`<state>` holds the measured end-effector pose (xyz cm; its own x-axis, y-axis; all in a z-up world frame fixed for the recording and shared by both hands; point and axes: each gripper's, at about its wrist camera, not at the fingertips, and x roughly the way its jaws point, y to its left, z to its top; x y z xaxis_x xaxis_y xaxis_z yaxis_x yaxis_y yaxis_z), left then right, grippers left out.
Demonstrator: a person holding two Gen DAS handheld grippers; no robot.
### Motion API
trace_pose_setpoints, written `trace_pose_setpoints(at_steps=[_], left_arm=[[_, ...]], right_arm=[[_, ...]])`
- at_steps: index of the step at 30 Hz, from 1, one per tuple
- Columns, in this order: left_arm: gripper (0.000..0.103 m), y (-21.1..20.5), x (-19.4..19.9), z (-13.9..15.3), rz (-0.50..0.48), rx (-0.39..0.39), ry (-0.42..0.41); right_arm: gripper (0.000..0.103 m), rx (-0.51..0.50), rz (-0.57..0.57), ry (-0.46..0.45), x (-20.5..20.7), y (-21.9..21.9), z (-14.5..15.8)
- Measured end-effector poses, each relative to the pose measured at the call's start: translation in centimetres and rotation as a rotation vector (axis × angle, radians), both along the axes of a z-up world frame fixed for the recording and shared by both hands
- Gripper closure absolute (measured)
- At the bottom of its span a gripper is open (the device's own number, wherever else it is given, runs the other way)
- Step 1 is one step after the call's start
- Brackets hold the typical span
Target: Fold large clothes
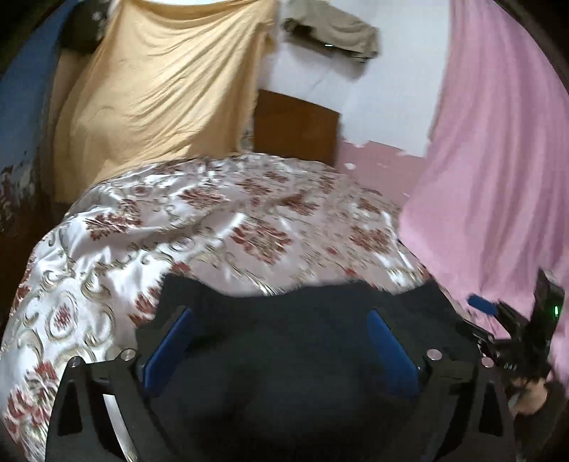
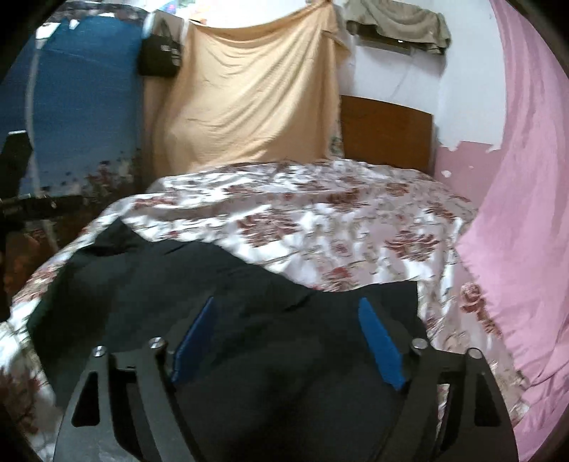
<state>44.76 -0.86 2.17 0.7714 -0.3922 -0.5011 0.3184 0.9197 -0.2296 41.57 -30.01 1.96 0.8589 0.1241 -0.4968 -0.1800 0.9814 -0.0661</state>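
Black garment [image 2: 149, 284], soft, rumpled, matte

Floral bedspread [image 2: 320, 213] – white satin with red-brown motifs – covers the bed across the middle. Wooden headboard [image 2: 386, 133] at the far end, about 1 o'clock. Tan sheet [image 2: 249, 99] hangs on the wall at 12, creased, its lower edge behind the bedspread. Olive-grey cloth [image 2: 398, 25] draped high at 1 o'clock over something on the white wall. Pink curtain [image 2: 526, 177] falls down the 3 o'clock side, touching the bed edge. Blue panel [image 2: 81, 99] at 9–10 o'clock, paint flaking low down. Small black bag [image 2: 160, 57] hangs beside the tan sheet.
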Motion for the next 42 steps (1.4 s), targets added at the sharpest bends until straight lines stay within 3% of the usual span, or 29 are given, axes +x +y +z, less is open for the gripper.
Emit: trace_pose_setpoints(at_steps=[4, 7, 11, 18, 23, 27, 31, 42], left_arm=[[0.004, -2.1, -2.5, -3.0, -0.083, 0.024, 0.014], [0.004, -3.9, -1.8, -5.3, -0.108, 0.088, 0.052], [0.001, -4.9, 0.7, -6.1, -0.080, 0.128, 0.051], [0.000, -6.3, 6.1, -6.0, 0.028, 0.223, 0.075], [0.000, -4.8, 9.4, -7.9, 0.074, 0.173, 0.149], [0.000, -4.4, 10.5, -9.3, 0.063, 0.148, 0.162], [0.000, -4.7, 11.3, -10.2, 0.060, 0.145, 0.173], [0.000, -3.7, 12.5, -11.5, 0.052, 0.034, 0.170]], right_arm=[[0.016, 0.024, 0.072, 0.030, -2.3, 1.6, -2.4], [0.016, 0.012, 0.076, 0.081, -1.7, 2.2, -4.5], [0.016, 0.058, 0.058, 0.101, 0.4, 1.7, -5.5], [0.016, 0.014, 0.024, 0.133, 7.1, 2.0, -6.0], [0.016, 0.004, -0.037, 0.189, 11.4, 0.6, -7.5], [0.014, 0.086, -0.031, 0.237, 13.4, -0.8, -9.0], [0.012, 0.124, -0.025, 0.255, 14.4, -0.8, -10.2], [0.009, 0.188, -0.030, 0.248, 15.8, -1.2, -12.0]])
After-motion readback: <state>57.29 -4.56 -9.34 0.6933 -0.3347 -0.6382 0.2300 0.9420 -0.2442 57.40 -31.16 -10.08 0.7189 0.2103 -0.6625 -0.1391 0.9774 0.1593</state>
